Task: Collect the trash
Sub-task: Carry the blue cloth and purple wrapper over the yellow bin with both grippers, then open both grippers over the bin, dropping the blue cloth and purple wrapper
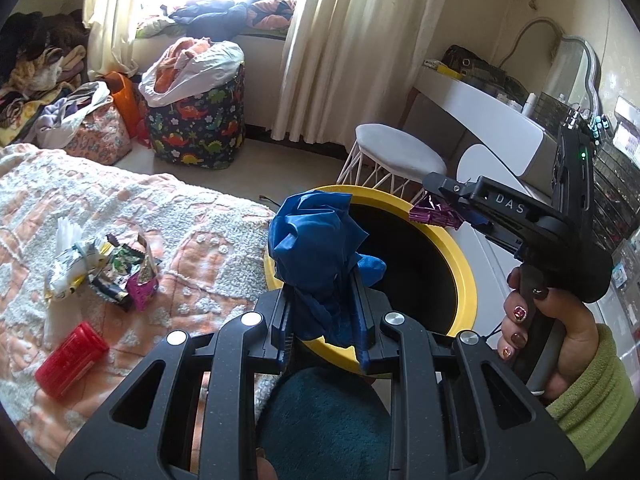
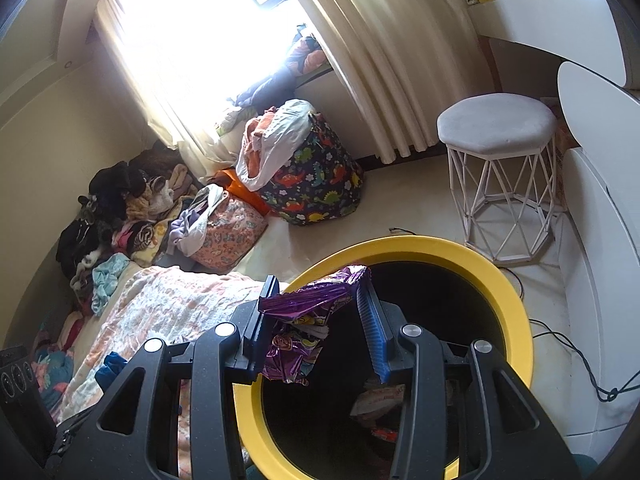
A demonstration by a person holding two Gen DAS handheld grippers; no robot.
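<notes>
Two crumpled scraps: blue plastic (image 1: 316,240), shiny purple wrapper (image 2: 308,304) over yellow-rimmed bin (image 2: 512,292)

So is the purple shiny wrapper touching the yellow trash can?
Cannot tell. In the right wrist view the purple wrapper, clamped in the right gripper, overlaps the yellow trash can rim, but neither view shows contact or a gap plainly.

The letters "DAS" stand in pale print on the black body of the right gripper (image 1: 440,204), beside the yellow bin rim (image 1: 464,264). No other text is legible.
</notes>
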